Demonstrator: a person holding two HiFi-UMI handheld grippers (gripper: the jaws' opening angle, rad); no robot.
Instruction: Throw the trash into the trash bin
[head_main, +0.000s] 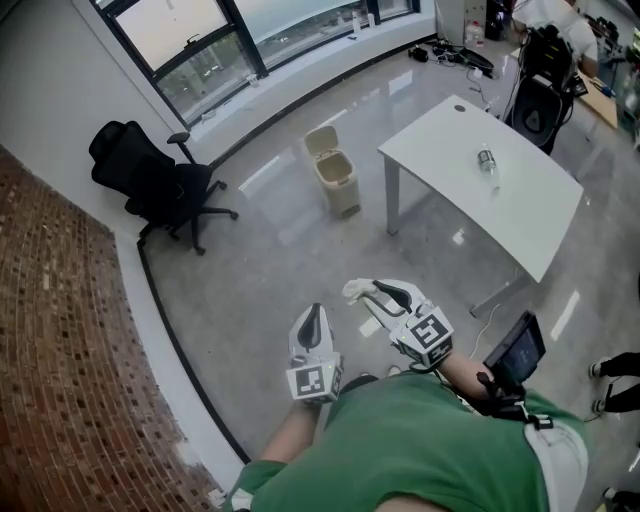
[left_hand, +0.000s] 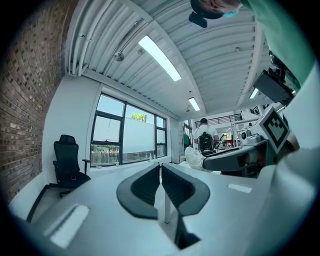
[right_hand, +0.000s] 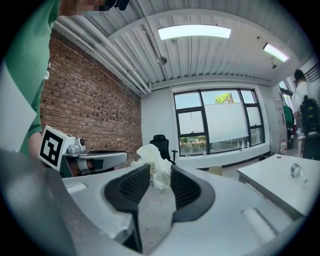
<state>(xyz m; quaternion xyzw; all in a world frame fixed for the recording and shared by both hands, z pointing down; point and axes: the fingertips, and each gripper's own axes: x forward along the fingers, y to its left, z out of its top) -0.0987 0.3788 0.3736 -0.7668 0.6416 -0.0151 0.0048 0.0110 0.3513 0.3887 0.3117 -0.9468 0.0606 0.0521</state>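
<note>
Paper (right_hand: 152, 161), white and crumpled, sits pinched in the right gripper (right_hand: 159, 182) — its jaws stand partly apart, pressed on the wad, which sticks out past the tips. The left gripper (left_hand: 161, 176) has its jaws together with nothing between them. Ahead, the beige trash bin (head_main: 335, 172) stands on the floor (head_main: 280, 270), lid raised — just beside a corner leg of the white table (head_main: 520, 210).

1 bottle (head_main: 487, 160) lies on the white table (head_main: 530, 215), well apart from the black office chair (head_main: 150, 180).
</note>
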